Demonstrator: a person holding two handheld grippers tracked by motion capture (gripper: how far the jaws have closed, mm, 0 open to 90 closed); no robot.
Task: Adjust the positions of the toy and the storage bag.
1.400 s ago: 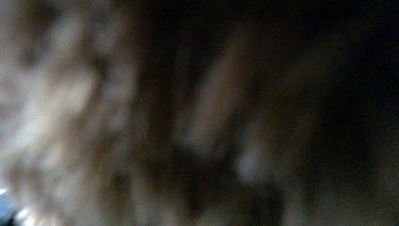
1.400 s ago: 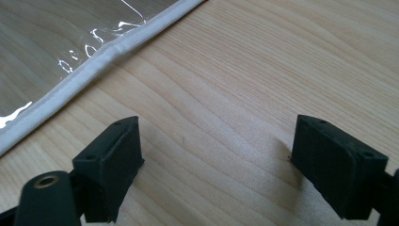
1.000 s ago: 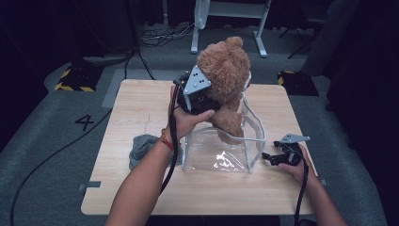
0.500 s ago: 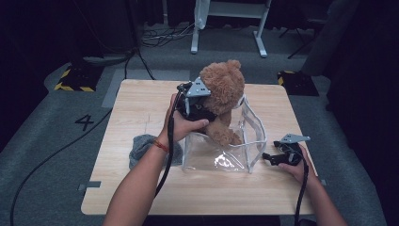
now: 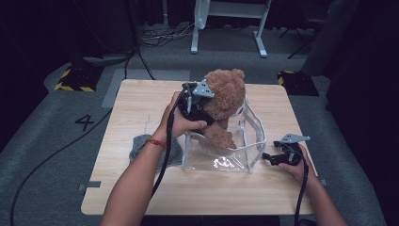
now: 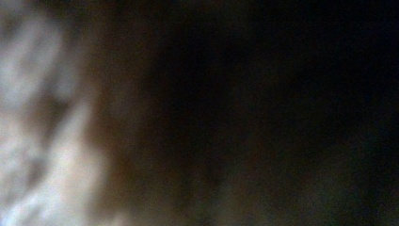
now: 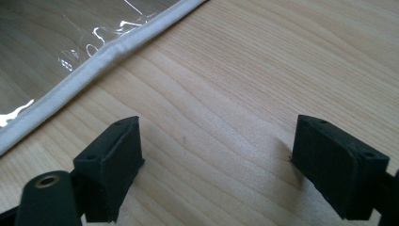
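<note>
A brown teddy bear [image 5: 227, 94] hangs upright, its legs inside the open top of a clear plastic bag [image 5: 221, 160] with white trim. My left gripper [image 5: 201, 102] is pressed into the bear's left side and shut on it; in the left gripper view, blurred brown fur [image 6: 141, 141] lies close against the lens. To the right of the bag my right gripper [image 5: 272, 157] rests low over the table. Its jaws [image 7: 221, 150] stand wide open with bare wood between them. The bag's white trim [image 7: 113, 49] runs across that view's upper left.
A grey cloth [image 5: 141, 147] lies on the wooden table [image 5: 141, 108] left of the bag, under my left forearm. Cables trail from both grippers toward the front edge. Dark floor, cables and a white stand base [image 5: 226, 28] lie beyond the table.
My left gripper has come down with the bear, whose legs now sit inside the bag's mouth. The right gripper has stayed where it was.
</note>
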